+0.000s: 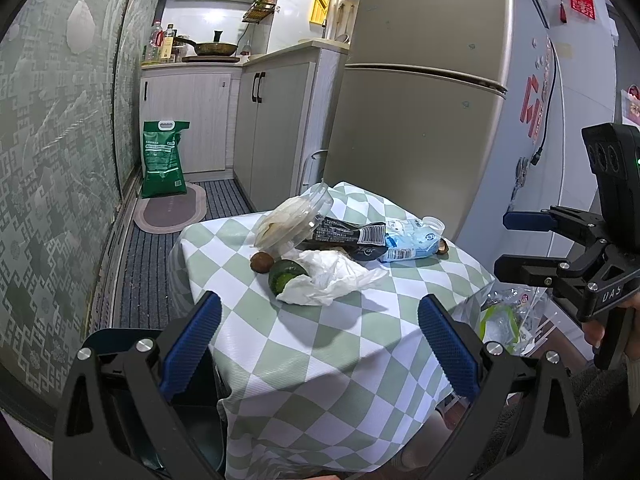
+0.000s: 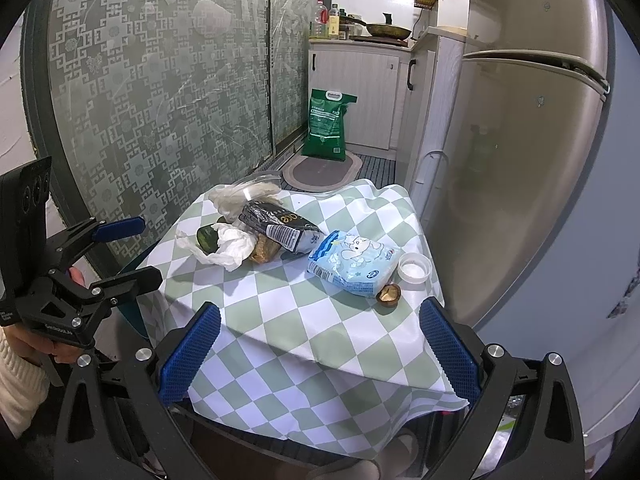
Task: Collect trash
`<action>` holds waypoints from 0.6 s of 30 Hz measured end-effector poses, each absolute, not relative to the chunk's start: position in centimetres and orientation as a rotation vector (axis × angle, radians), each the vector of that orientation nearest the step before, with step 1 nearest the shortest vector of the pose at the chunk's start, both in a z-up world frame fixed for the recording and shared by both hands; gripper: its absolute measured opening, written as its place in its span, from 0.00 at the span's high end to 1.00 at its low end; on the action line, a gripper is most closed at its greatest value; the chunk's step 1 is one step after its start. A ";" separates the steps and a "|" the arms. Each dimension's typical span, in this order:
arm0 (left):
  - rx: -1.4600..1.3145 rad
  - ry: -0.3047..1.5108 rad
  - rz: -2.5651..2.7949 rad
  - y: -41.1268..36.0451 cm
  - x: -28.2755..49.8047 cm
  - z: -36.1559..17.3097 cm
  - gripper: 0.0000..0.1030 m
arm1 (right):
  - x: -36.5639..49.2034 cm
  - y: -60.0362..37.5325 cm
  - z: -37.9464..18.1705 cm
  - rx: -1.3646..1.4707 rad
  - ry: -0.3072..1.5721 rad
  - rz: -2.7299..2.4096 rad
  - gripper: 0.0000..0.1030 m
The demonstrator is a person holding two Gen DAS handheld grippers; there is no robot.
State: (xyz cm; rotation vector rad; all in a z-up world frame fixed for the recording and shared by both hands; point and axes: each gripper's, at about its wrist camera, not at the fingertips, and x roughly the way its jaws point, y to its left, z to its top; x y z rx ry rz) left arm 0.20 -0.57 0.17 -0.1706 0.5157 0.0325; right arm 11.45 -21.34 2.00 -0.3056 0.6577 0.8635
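Note:
Trash lies on a small table with a green-and-white checked cloth (image 1: 304, 352) (image 2: 320, 320). There is a crumpled white tissue (image 1: 332, 280) (image 2: 228, 246) over a green rind (image 1: 284, 274) (image 2: 208, 238), a brown fruit shell (image 1: 262, 261), a clear plastic container (image 1: 292, 216) (image 2: 248, 188), a black wrapper (image 1: 344, 234) (image 2: 280, 224), a blue-and-white packet (image 1: 412, 240) (image 2: 352, 264), a white lid (image 2: 415, 266) and a brown husk (image 2: 389, 294). My left gripper (image 1: 320, 344) (image 2: 128, 248) is open and empty, short of the table's near left edge. My right gripper (image 2: 320, 352) (image 1: 520, 244) is open and empty at the table's near right.
A clear trash bag (image 1: 504, 316) with scraps hangs right of the table. A fridge (image 1: 420, 92) stands behind the table. A patterned glass sliding door (image 2: 160, 92) runs along the left. A green sack (image 1: 164, 158) and a mat (image 1: 172, 210) are on the kitchen floor.

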 end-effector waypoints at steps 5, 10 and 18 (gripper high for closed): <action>-0.168 0.516 0.033 -0.5 0.1 0.2 0.03 | 11.3 -21.3 2.0 -0.306 0.658 0.863 0.03; -0.166 0.515 0.032 -0.6 0.2 0.2 0.03 | 11.3 -21.3 2.0 -0.305 0.659 0.865 0.03; -0.164 0.514 0.032 -0.7 0.2 0.3 0.03 | 11.3 -21.4 2.0 -0.307 0.662 0.866 0.03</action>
